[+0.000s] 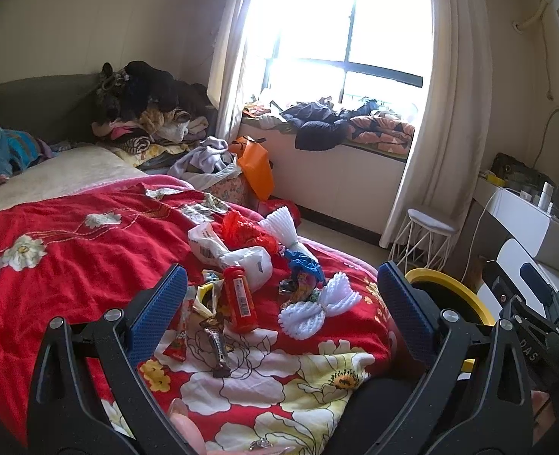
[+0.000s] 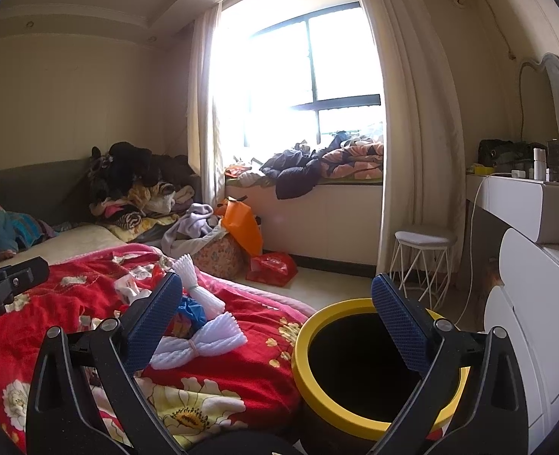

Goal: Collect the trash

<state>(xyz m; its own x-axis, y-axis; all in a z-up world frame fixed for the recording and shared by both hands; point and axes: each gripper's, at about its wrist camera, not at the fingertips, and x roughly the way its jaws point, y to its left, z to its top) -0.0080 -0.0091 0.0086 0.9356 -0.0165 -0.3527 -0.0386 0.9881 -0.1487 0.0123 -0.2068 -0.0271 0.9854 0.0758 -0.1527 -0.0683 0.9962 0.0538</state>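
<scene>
Trash lies in a heap on the red floral bedspread (image 1: 71, 258): a red bottle (image 1: 240, 298), a white foam net (image 1: 319, 305), a white plastic bag (image 1: 237, 254), a red bag (image 1: 247, 231), a blue wrapper (image 1: 304, 263) and candy wrappers (image 1: 215, 337). My left gripper (image 1: 279, 284) is open and empty above the heap. A yellow-rimmed black bin (image 2: 302, 345) stands beside the bed. My right gripper (image 2: 275, 303) is open and empty above the bin's edge. The foam net (image 2: 203, 343) also shows in the right wrist view.
A pile of clothes (image 1: 146, 113) sits at the bed's far end. An orange bag (image 2: 241, 227) and a red bag (image 2: 273, 267) lie on the floor. A white wire stool (image 2: 423, 261) stands near the white dresser (image 2: 537, 265). Clothes cover the window seat (image 2: 317, 170).
</scene>
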